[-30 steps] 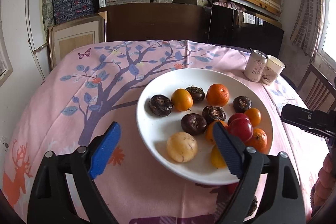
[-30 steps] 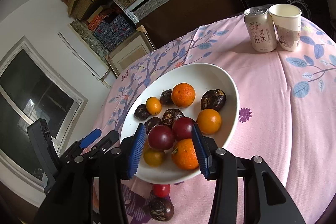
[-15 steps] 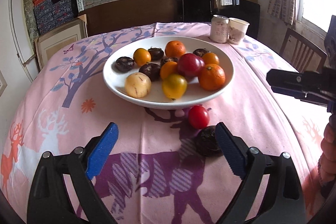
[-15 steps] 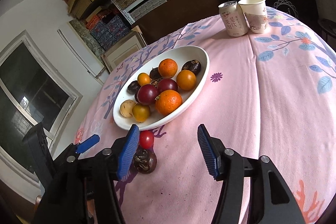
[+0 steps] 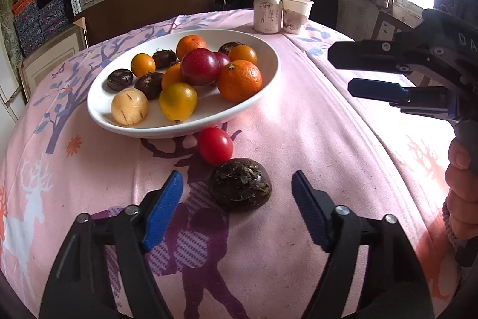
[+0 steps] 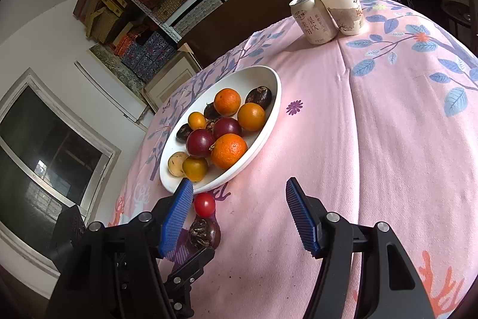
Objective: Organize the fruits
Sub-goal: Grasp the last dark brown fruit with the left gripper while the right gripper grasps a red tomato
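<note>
Tomato (image 5: 215, 145) before plate (image 5: 263, 50) (touching chestnut (image 5: 240, 184)).

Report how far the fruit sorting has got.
Done: most fruit sits in the white bowl. In hand: nothing yet; the left gripper, its jaws just closing, straddles the dark fruit on the cloth without touching it. The right gripper is open and empty. Left: the dark fruit and the red tomato beside it.
</note>
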A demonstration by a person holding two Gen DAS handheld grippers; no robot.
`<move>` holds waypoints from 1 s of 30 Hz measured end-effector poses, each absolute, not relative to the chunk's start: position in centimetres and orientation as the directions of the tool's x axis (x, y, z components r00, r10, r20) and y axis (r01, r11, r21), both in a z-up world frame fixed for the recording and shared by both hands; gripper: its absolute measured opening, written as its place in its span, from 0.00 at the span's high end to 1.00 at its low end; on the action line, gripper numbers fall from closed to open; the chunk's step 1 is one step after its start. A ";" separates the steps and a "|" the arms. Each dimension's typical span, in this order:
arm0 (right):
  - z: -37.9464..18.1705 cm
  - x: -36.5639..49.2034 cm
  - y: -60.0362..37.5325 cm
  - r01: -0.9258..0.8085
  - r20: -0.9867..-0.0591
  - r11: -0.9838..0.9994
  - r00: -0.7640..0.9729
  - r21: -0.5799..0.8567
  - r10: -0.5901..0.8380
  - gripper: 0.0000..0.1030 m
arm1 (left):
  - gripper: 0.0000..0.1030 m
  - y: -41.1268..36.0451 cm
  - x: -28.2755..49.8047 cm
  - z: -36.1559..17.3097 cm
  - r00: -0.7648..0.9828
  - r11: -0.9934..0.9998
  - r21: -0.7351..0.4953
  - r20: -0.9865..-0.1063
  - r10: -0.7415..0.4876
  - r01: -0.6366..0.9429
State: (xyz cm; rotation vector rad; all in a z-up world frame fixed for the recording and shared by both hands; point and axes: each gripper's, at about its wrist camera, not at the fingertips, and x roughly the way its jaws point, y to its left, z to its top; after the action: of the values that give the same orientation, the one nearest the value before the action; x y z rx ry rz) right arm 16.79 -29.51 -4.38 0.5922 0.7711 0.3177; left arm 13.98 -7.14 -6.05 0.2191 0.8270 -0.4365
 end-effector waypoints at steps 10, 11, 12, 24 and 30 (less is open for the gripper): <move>-4.5 16.8 -29.2 -0.063 -0.563 0.796 0.673 0.602 0.479 0.36 | 0.55 -7.2 14.6 -6.7 0.557 0.886 -0.020 -0.771 -0.309 0.463; -4.6 16.9 -29.1 -0.063 -0.566 0.797 0.670 0.601 0.480 0.36 | 0.55 -7.0 14.5 -6.6 0.562 0.889 -0.013 -0.770 -0.301 0.459; -4.7 16.9 -29.0 -0.063 -0.569 0.799 0.668 0.599 0.480 0.36 | 0.55 -6.7 14.3 -6.4 0.573 0.893 -0.001 -0.766 -0.290 0.451; -5.1 16.0 -22.0 -0.228 -0.654 0.906 0.632 0.356 0.416 0.39 | 0.55 2.0 15.5 -4.7 0.661 0.980 -0.039 -0.733 -0.160 0.195; -5.2 15.9 -16.7 -0.301 -0.695 0.946 0.656 0.116 0.294 0.51 | 0.55 3.2 16.2 -5.2 0.644 0.986 -0.066 -0.749 -0.152 0.155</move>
State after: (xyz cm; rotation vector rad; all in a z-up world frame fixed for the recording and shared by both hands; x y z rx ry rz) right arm 15.93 -16.74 -5.23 -0.0095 0.7859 0.3374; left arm 16.24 3.17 -5.22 0.0041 0.8529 -0.1749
